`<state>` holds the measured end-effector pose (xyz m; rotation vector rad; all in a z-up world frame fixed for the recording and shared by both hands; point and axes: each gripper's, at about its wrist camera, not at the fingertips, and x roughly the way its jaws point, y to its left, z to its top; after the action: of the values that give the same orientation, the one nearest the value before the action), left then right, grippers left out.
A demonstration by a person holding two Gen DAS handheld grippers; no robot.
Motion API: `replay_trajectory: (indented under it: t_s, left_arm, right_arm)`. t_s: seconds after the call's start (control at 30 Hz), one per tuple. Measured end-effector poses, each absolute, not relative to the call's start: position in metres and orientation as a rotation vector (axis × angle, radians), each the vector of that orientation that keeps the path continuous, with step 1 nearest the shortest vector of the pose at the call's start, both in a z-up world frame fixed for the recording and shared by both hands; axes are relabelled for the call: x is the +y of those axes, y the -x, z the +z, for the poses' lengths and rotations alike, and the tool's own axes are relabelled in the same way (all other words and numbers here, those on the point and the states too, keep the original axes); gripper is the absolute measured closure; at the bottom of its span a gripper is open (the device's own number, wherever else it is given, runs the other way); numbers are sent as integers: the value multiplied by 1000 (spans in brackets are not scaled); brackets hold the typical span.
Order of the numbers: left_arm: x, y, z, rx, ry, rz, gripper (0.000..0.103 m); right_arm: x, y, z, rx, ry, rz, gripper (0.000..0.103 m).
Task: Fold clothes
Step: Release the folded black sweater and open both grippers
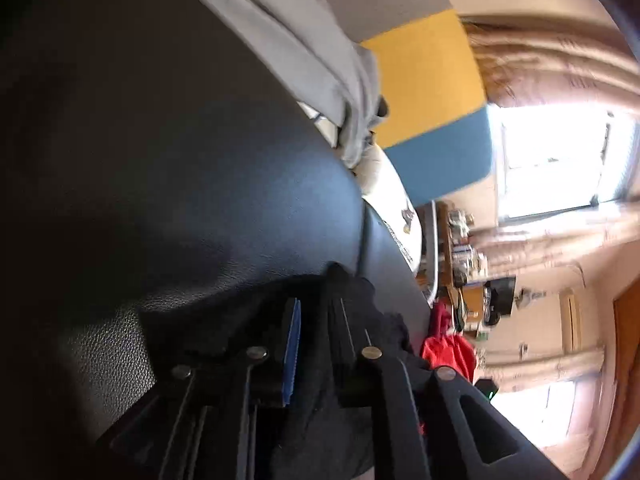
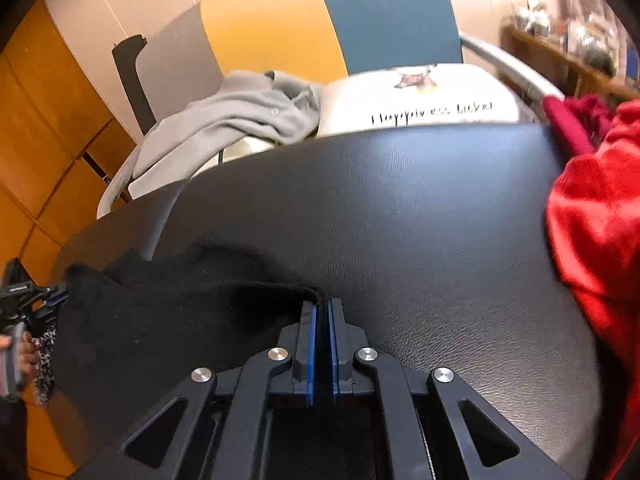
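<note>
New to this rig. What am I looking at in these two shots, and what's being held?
No robot here: a person holds a two-finger tool in each hand, each with a fisheye camera looking along its fingers. Both work over a black leather surface. In the right-wrist view, the right tool is shut on the edge of a black garment. In the tilted left-wrist view, the left tool grips the same dark cloth. A red garment lies at the right; a grey garment and a white printed one sit behind.

Left gripper (image 1: pixel 316 320) pinching black garment (image 1: pixel 360 308), black leather surface (image 1: pixel 180 160)
</note>
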<state>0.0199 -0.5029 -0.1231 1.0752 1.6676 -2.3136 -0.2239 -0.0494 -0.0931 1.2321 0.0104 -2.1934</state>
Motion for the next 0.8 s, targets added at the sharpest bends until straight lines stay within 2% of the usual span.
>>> replay_trajectory:
  t_s: [0.2,0.23,0.37,0.5,0.53,0.57,0.6,0.63,0.8]
  left_arm:
    - [-491,-22,-106,1393,-1219,-2458,76]
    - [-490,-22,-105,1369,-1220,-2473,74]
    - [-489,-13,-105,1344,-1248,-2515,66]
    - [-476,10,-107,1236,-1332,-2558,63]
    - [-470,16,-109,1205,-1379,-2565,65]
    - [-464,21,-110,1169,-1414,-2574,72]
    - [-457,24,-107,1122,-1422,-2593,91]
    - [-451,25,-104,1074,-1422,-2610,101]
    - [-461,2,-82,1060,-1208,-2629,100]
  right_arm:
    - [-58,235,-113,2,-1324,-2164,97]
    - [-57,235,-114,-15,-1328,-2158,93]
    - [-56,237,-121,-71,-1345,-2131,92]
    - [-65,230,-119,55,-1322,-2131,91]
    - [-66,229,-119,84,-1318,-2134,93]
    - [-68,227,-117,112,-1313,-2141,94]
    - [-68,225,-115,131,-1305,-2150,96]
    - [-68,223,-111,132,-1295,-2155,97]
    - [-64,215,-63,84,-1115,-2209,98]
